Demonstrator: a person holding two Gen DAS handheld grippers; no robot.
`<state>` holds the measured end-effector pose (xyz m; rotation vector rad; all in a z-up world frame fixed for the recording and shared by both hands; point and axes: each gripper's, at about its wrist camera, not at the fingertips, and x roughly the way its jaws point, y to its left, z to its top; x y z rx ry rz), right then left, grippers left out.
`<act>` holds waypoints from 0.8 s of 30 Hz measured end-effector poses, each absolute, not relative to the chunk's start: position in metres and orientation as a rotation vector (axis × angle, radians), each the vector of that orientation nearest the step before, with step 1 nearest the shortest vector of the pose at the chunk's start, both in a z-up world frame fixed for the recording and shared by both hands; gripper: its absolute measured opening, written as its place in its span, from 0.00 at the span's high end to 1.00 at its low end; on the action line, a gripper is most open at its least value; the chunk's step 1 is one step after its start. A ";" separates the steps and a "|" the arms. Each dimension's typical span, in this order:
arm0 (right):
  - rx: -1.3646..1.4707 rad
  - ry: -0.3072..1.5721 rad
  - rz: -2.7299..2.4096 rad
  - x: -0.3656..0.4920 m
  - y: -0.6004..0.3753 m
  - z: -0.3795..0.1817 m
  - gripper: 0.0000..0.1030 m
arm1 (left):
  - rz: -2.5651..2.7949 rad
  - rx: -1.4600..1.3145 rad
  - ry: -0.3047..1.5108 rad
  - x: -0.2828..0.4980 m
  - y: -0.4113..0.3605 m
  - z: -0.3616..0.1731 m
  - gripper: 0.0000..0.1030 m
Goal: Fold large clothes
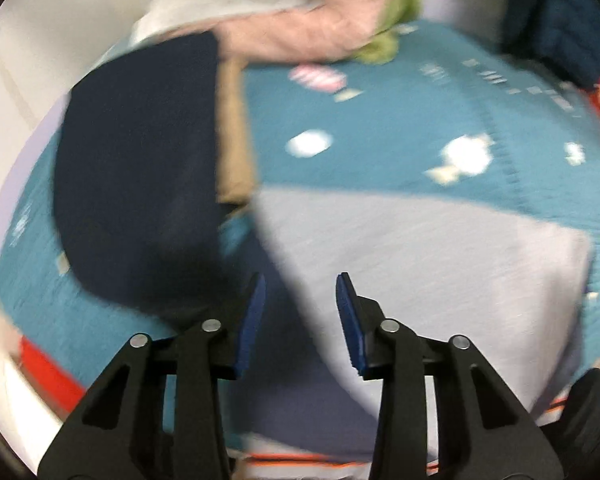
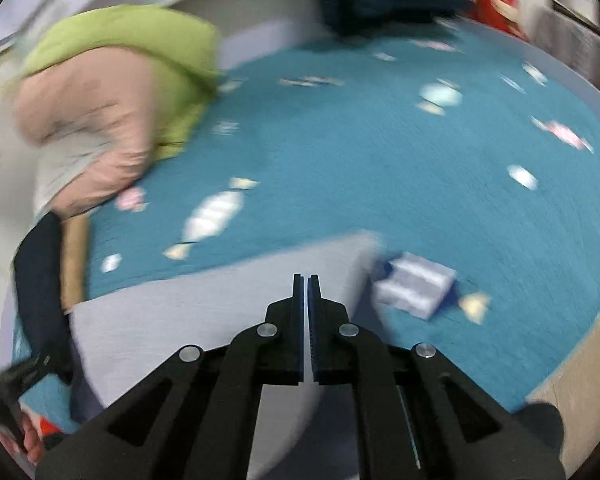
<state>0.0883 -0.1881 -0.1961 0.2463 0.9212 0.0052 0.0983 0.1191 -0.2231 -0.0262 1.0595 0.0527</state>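
pale grey-lavender cloth garment [image 1: 440, 264], folded flat on teal patterned bedspread [image 1: 380, 132], straight edges, blurred

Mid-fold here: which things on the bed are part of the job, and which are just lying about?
Job:
pale grey garment
dark navy garment
left claw, open
right claw, shut

Lying about:
pink and green clothes pile
small striped folded cloth
teal patterned bedspread

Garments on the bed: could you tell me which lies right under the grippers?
The pale grey one, spread flat; the navy one lies aside, the pink and green ones are piled farther back.
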 end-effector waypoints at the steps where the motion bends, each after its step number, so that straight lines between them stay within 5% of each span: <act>1: 0.238 0.925 0.037 0.099 -0.176 -0.199 0.97 | -0.021 -0.055 1.022 0.100 0.110 -0.219 0.64; 14: 0.158 1.080 0.274 0.139 -0.080 -0.298 1.00 | -0.138 -0.070 1.008 0.145 0.060 -0.305 0.66; 22: 0.271 1.118 0.220 0.128 -0.165 -0.294 1.00 | 0.075 -0.026 1.032 0.138 0.118 -0.314 0.66; 24: 0.393 1.137 0.241 0.123 -0.189 -0.297 1.00 | 0.052 -0.080 1.039 0.137 0.135 -0.313 0.83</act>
